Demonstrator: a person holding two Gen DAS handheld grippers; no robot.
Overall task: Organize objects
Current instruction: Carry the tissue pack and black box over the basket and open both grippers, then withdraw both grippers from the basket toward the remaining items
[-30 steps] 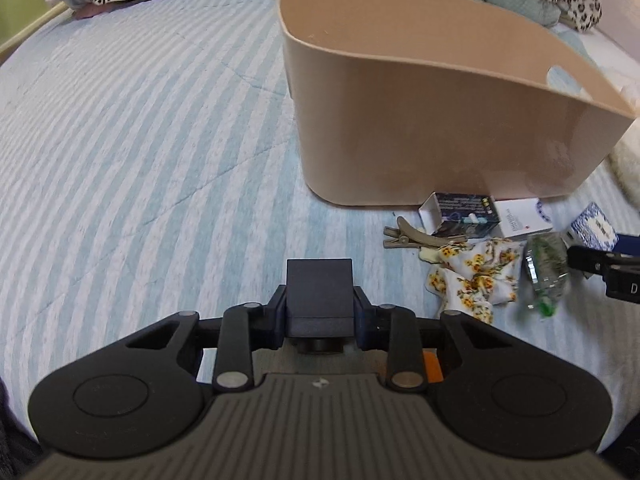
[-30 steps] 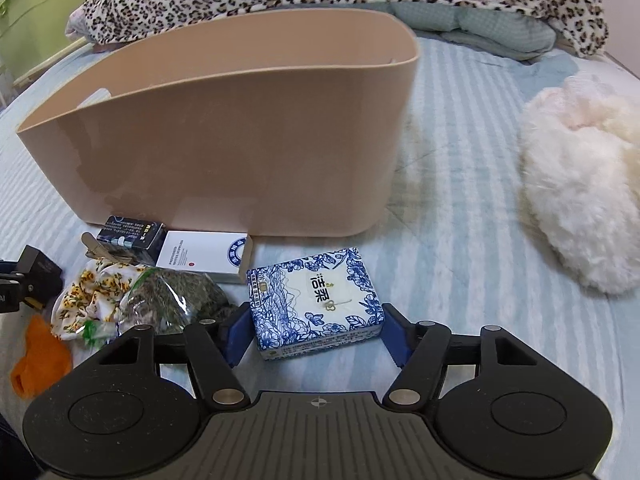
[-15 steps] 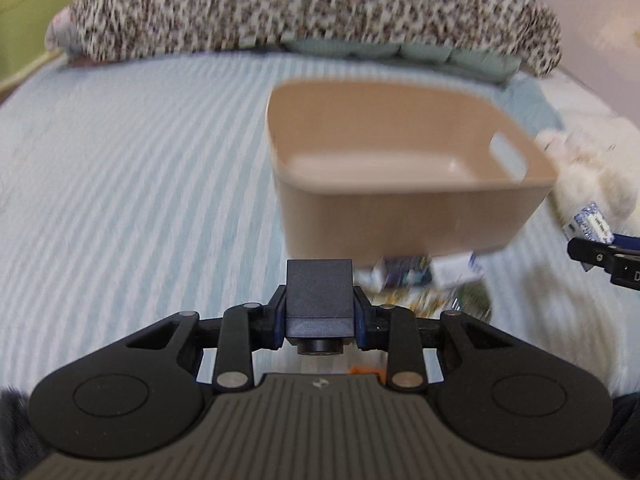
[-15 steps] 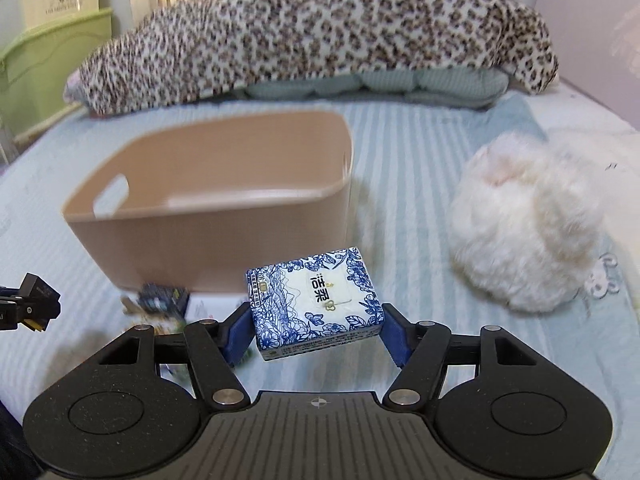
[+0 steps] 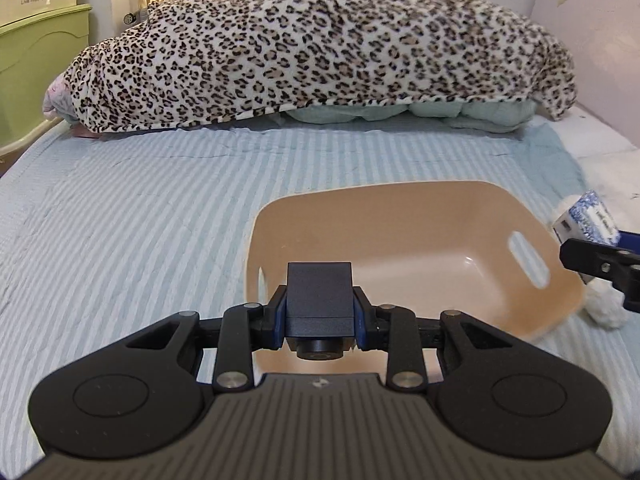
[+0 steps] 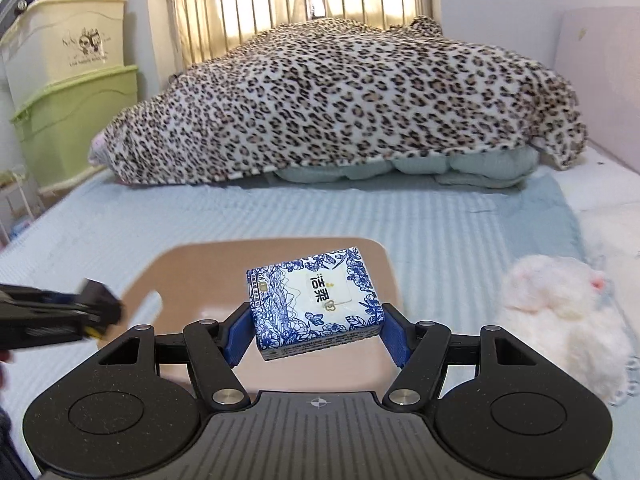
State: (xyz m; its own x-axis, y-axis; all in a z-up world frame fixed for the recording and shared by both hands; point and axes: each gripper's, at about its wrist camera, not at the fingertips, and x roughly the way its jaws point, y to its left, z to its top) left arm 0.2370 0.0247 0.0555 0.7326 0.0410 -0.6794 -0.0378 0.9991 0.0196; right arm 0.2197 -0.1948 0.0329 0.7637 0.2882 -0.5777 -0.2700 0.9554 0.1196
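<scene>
My left gripper (image 5: 319,312) is shut on a small dark box (image 5: 319,300) and holds it above the near rim of the beige plastic basket (image 5: 420,216). My right gripper (image 6: 316,330) is shut on a blue-and-white tissue pack (image 6: 314,302) and holds it over the basket (image 6: 360,368). The right gripper with the pack also shows at the right edge of the left wrist view (image 5: 592,240). The left gripper shows blurred at the left of the right wrist view (image 6: 60,312). The basket's inside looks empty.
The basket sits on a striped light-blue bedspread (image 5: 120,220). A leopard-print blanket (image 5: 312,44) lies over pillows at the back. A white fluffy toy (image 6: 568,312) lies right of the basket. Green and beige storage bins (image 6: 68,112) stand at the far left.
Both grippers have risen from the bed with their loads and now look down into the basket. The small items in front of the basket have dropped out of view.
</scene>
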